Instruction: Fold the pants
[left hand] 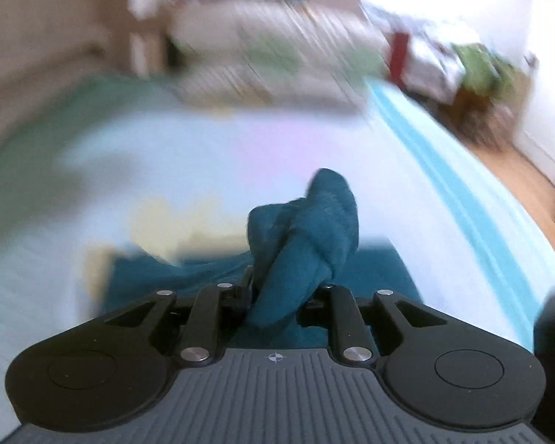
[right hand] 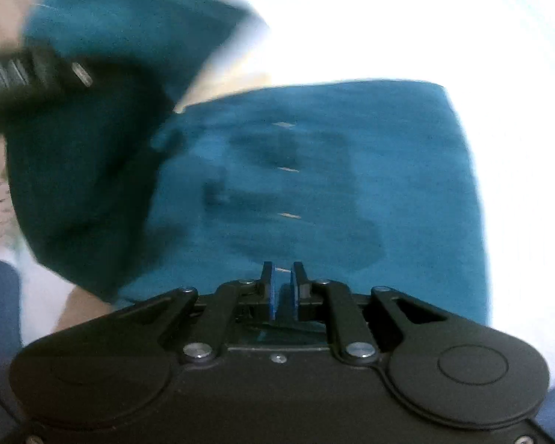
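In the left wrist view, a bunched fold of the teal pants (left hand: 307,236) is seen pinched between the fingers of the left gripper (left hand: 277,288), the cloth rising in a thick wad toward 12 o'clock from the fingertips. More of the same fabric is spread flat on the bed (left hand: 203,155) beneath the gripper, running from 9 o'clock to 3 o'clock just beyond the black linkage. The bed cover is pale, with a turquoise stripe (left hand: 444,170) along its edge at 2 o'clock. A wooden floor (left hand: 529,185) is visible at 3 o'clock past that edge. The rest of the room at 12 o'clock is too blurred to be told.

In the right wrist view, the right gripper (right hand: 282,288) is held just above the pants (right hand: 351,185), which lie flat over most of the middle of the picture. Its fingers (right hand: 268,292) are drawn close, a narrow slit being left between the blue pads; nothing is seen gripped in them. At 10 o'clock a lifted portion of the pants is seen hanging in a dark, curved sheet from the left gripper (right hand: 37,70), whose ridged body enters from the left edge; how its fingers stand cannot be told from here. The white bed cover (right hand: 462,37) is seen around the fabric from 12 to 4 o'clock.
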A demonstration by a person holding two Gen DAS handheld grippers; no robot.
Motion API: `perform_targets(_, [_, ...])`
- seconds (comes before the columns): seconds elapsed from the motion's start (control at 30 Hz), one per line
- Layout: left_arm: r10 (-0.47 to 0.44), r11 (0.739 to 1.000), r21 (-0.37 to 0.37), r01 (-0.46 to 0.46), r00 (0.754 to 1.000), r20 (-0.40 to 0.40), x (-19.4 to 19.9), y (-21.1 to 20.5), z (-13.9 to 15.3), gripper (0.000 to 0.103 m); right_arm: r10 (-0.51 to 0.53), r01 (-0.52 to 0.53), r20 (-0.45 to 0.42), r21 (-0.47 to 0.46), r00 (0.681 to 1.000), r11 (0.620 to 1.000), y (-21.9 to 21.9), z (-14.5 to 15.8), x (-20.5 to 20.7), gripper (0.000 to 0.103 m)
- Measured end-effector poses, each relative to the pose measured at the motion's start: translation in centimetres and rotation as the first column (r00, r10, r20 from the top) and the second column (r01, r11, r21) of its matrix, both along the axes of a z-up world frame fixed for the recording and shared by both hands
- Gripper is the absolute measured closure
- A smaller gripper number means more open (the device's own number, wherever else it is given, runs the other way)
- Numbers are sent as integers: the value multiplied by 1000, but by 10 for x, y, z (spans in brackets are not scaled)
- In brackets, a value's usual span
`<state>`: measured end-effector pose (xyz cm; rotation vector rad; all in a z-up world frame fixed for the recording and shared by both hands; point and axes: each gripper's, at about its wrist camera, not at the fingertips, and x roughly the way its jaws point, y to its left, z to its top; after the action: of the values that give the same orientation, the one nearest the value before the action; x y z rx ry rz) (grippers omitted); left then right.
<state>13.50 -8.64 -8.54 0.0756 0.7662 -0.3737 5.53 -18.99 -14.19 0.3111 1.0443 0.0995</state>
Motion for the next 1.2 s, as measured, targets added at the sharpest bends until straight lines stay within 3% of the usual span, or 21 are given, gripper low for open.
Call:
perform_targets(0.1, [-60,998,31,63,994,-87,6,-26,-27,84,-42,42,-36,-10,998,999,-13,-6,-3,83])
perform_targets(0.23, [-76,995,57,80,995,-71,4,-39,-30,84,-78,78,-50,7,996,997,-25,-8,-5,83])
perform_targets(0.5, [-131,991,-5,131,989,-63,-2,-53,-17,84,-120,122,-71,29,990,992,-33,-9,9,83])
perform_targets(0.7, [-184,982,39,187,980,-70,-9,-56,-38,82,-170,174,-74,51,983,983,-47,0,4,82])
perform_targets(0.87, [-188,982,-63,180,970,-156,-11,-36,-64,78,-236,239,-54,69,970,969,-70,19,-2,82])
perform_targets(0.93, [-186,981,-82,174,965,-184,-11,-34,-74,78,-250,252,-30,120,968,960,-77,26,-2,81])
perform_targets(1.0, [-184,982,-86,170,965,-189,-12,-34,-80,77,-269,266,-12,210,963,941,-84,31,-3,65])
perform_targets(1.03, [-183,982,-86,170,964,-191,-12,-34,-82,77,-278,270,-4,250,961,930,-87,33,-2,48])
perform_targets(1.07, [-182,982,-84,169,964,-195,-10,-35,-83,77,-287,274,2,284,958,919,-89,34,-1,37])
perform_targets(1.2, [-184,982,-81,171,963,-194,-11,-33,-85,77,-267,262,-33,334,963,905,-86,27,14,35])
